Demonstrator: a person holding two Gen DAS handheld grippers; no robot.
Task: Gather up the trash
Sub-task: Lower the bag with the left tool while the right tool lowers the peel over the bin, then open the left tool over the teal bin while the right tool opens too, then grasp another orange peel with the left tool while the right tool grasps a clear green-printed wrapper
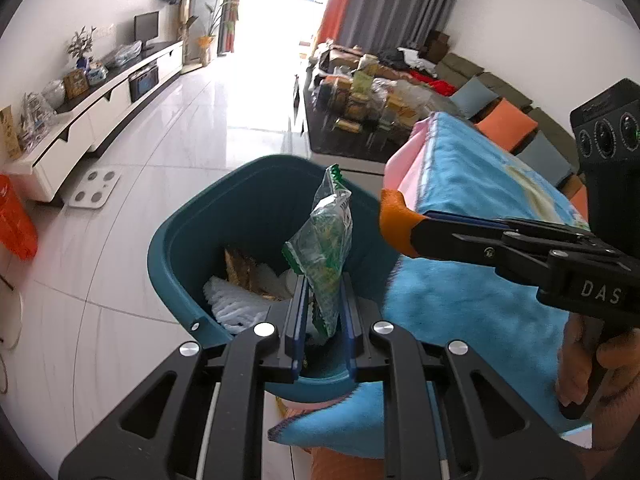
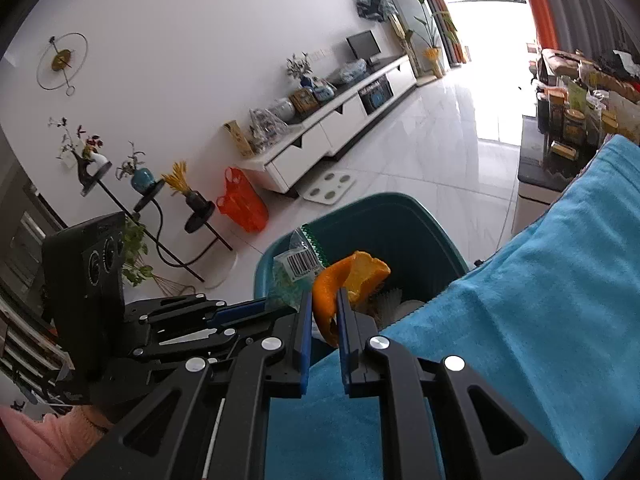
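Observation:
A teal trash bin (image 1: 200,232) stands on the floor beside a blue towel. White paper and brown scraps lie inside it. My left gripper (image 1: 324,292) is shut on a green snack wrapper (image 1: 324,240), which stands upright over the bin's opening. My right gripper (image 2: 325,300) is shut on an orange peel (image 2: 352,276) above the same bin (image 2: 400,216). In the left wrist view the right gripper (image 1: 404,232) comes in from the right with the orange peel (image 1: 394,220) at the bin's rim. In the right wrist view the wrapper (image 2: 298,260) shows its barcode, left of the peel.
The blue towel (image 1: 480,200) covers a raised surface right of the bin. A dark coffee table (image 1: 340,140) crowded with packets lies beyond. A white scale (image 1: 94,190), a white TV cabinet (image 1: 100,108) and an orange bag (image 2: 240,204) are on the tiled floor to the left.

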